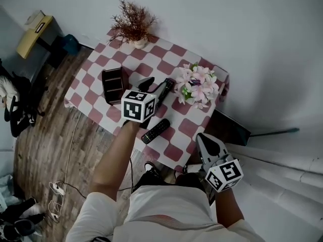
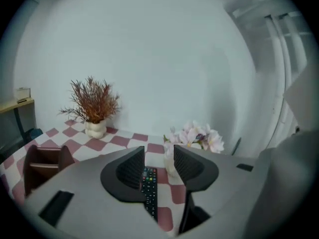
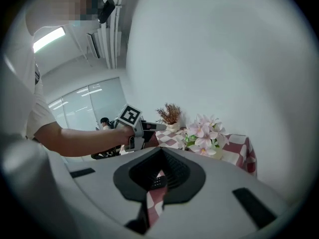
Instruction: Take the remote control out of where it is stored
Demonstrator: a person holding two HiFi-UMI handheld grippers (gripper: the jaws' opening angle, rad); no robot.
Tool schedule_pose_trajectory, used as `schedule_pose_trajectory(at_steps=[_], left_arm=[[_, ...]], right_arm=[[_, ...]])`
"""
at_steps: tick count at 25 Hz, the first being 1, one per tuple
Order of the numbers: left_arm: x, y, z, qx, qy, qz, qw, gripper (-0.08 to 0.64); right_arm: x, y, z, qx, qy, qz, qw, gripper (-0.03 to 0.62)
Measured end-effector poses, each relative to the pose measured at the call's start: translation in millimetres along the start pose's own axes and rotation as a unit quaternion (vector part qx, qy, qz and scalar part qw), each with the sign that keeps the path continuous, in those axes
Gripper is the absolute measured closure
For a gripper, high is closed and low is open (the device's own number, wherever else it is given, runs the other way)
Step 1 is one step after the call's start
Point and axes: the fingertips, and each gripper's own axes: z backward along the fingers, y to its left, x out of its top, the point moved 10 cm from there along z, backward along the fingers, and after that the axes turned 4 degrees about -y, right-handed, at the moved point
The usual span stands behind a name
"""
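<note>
Sharing one table [image 1: 166, 54]: one remote [image 1: 155, 130], two plants [image 1: 133, 24] [image 1: 198, 84].

White short-sleeved shirt [image 1: 161, 210]. Left gripper [image 2: 159, 156], right gripper [image 3: 160, 152]: grey moulded shells, black ribbed jaw pads [image 2: 132, 168], black rectangular slots in shell. Each carries white cube [image 1: 137, 106] with black square markers.

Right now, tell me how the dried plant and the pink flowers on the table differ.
The dried plant is reddish-brown and twiggy; the pink flowers are pale, full blooms. The dried plant stands at the far corner of the checkered table, the pink flowers near its right edge. Both stand upright on it.
</note>
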Motion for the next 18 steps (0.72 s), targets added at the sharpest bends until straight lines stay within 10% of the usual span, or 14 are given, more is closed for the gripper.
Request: schedule_pose_trajectory(at_steps=[7,18], left_arm=[[35.7,-26.0,97.3,0.032,-0.110,-0.027,0.9931,0.520],[35.2,-59.3,215.6,0.080,-0.185,-0.065,0.9773,0.551]], right_arm=[[13.9,20.5,11.1,0.023,-0.065,0.024,0.997,0.578],[43.8,33.8,36.3,0.007,-0.133,0.063,0.989,0.578]])
